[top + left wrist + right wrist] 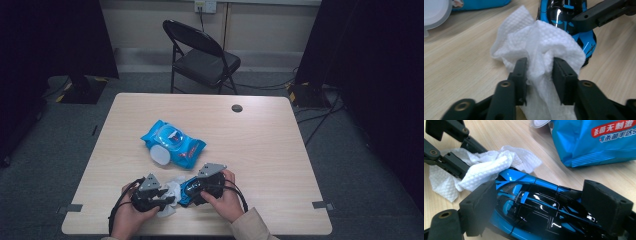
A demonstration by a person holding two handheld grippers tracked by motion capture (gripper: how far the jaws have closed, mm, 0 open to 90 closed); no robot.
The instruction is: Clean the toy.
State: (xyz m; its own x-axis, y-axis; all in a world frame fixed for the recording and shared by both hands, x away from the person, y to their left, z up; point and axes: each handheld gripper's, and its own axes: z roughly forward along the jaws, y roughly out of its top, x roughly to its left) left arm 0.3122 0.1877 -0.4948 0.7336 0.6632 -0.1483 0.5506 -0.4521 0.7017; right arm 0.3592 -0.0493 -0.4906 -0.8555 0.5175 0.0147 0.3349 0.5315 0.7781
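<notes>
**Wiping the toy car with a wet wipe**

The right gripper (544, 202) is holding a glossy blue-and-black toy car (536, 212) with its jaws clamped on the car's two ends, low over the near edge of the surface (260, 130). The left gripper (539, 77) is bringing a crumpled white wipe (541, 45) up against one end of the car. The wipe is sitting bunched between the left jaws, which look slack on it, with a gap showing beside one pad, so the hold seems loose.

To do this step well, the left jaws should probably be pinching the wipe firmly before rubbing, or the cloth is likely to slip out against the slick bodywork. The right hand should be keeping the car steady and low, turning it so that fresh panels are facing the wipe. Short strokes along the body seem safer than pushing across it, which could be twisting the car out of the clamp.

The surface is pale wood grain. A blue wipes packet (172, 142) is lying near its middle with its white lid (161, 154) flipped open. Beyond it, a black folding chair (202, 55) is standing on grey carpet, with dark curtains hanging at both sides and cables trailing along the floor.
</notes>
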